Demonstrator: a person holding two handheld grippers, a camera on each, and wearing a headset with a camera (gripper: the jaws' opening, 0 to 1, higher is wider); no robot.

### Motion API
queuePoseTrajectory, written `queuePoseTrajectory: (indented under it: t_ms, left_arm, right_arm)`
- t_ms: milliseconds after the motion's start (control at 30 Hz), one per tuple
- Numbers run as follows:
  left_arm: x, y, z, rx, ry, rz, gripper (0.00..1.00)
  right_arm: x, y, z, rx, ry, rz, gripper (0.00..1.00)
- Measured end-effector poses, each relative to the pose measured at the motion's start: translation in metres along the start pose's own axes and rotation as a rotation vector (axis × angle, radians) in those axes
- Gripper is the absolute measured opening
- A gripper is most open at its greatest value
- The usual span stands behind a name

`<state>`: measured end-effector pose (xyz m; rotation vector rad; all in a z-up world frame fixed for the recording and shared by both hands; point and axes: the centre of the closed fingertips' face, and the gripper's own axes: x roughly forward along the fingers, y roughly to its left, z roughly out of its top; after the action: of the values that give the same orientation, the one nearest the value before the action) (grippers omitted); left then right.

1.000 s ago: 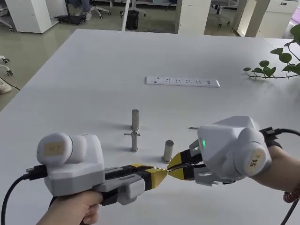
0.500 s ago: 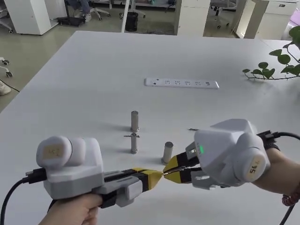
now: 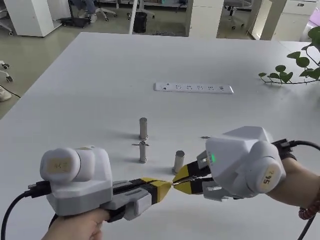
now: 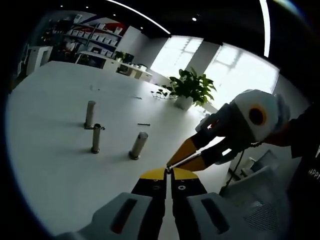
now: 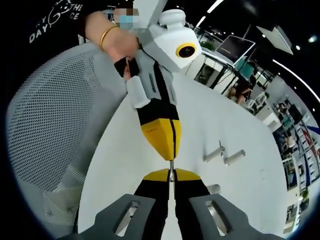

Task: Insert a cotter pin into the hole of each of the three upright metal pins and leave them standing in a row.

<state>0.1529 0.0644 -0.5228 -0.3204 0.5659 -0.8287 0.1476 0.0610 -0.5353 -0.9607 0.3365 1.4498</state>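
Three grey metal pins stand on the white table. The far pin (image 3: 143, 128) is bare, the middle pin (image 3: 143, 151) has a cotter pin through its top, and the near pin (image 3: 179, 161) is bare. In front of the near pin my left gripper (image 3: 166, 186) and right gripper (image 3: 181, 180) meet tip to tip, both with jaws shut. A thin cotter pin (image 5: 171, 171) bridges the two sets of tips; it looks pinched by both. The left gripper view shows the same meeting, with the left gripper (image 4: 169, 172) below the right one's yellow fingers (image 4: 186, 152).
A loose cotter pin (image 3: 205, 137) lies on the table right of the pins. A white power strip (image 3: 194, 88) lies further back, and a leafy plant (image 3: 300, 65) trails over the right edge. A mesh chair back (image 5: 55, 125) is behind the left gripper.
Both grippers stay tip to tip; the meeting point has drifted slightly left. The upright pins have not moved.
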Motion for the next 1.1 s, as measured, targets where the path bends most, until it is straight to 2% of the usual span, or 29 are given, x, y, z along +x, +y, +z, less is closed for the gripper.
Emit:
queuePoseTrajectory:
  t_ms: [133, 200, 267, 400, 533, 667, 767, 833, 900, 1100]
  left_arm:
    - [0.000, 0.000, -0.002, 0.062, 0.025, 0.013, 0.00]
    - [0.000, 0.000, -0.003, 0.103, 0.040, 0.015, 0.00]
    - [0.000, 0.001, -0.004, 0.142, 0.048, 0.021, 0.00]
    - [-0.002, 0.004, -0.004, 0.177, 0.058, 0.026, 0.00]
    - [-0.005, 0.008, -0.003, 0.205, 0.066, 0.027, 0.00]
    - [-0.010, 0.006, -0.002, 0.276, 0.076, -0.017, 0.00]
    - [-0.012, 0.005, -0.002, 0.291, 0.082, -0.035, 0.00]
    - [-0.014, 0.006, -0.005, 0.343, 0.105, -0.040, 0.00]
    - [-0.015, 0.005, -0.005, 0.353, 0.107, -0.054, 0.00]
    - [-0.015, -0.006, -0.007, 0.407, 0.113, -0.121, 0.00]
  right_arm:
    - [0.001, 0.001, -0.001, 0.021, -0.004, 0.005, 0.00]
    - [0.003, 0.004, -0.002, 0.080, -0.013, 0.028, 0.00]
    - [0.003, 0.002, -0.003, 0.119, -0.024, 0.019, 0.00]
    - [0.002, 0.002, -0.008, 0.253, -0.050, 0.032, 0.00]
    - [-0.002, 0.001, -0.014, 0.423, -0.090, 0.048, 0.04]
    - [-0.006, 0.001, -0.017, 0.554, -0.141, 0.069, 0.06]
    - [-0.009, 0.004, -0.016, 0.599, -0.175, 0.106, 0.07]
    - [-0.010, 0.008, -0.017, 0.625, -0.180, 0.128, 0.07]
    - [-0.009, 0.010, -0.020, 0.634, -0.176, 0.135, 0.07]
    - [-0.009, 0.020, -0.016, 0.658, -0.202, 0.185, 0.08]
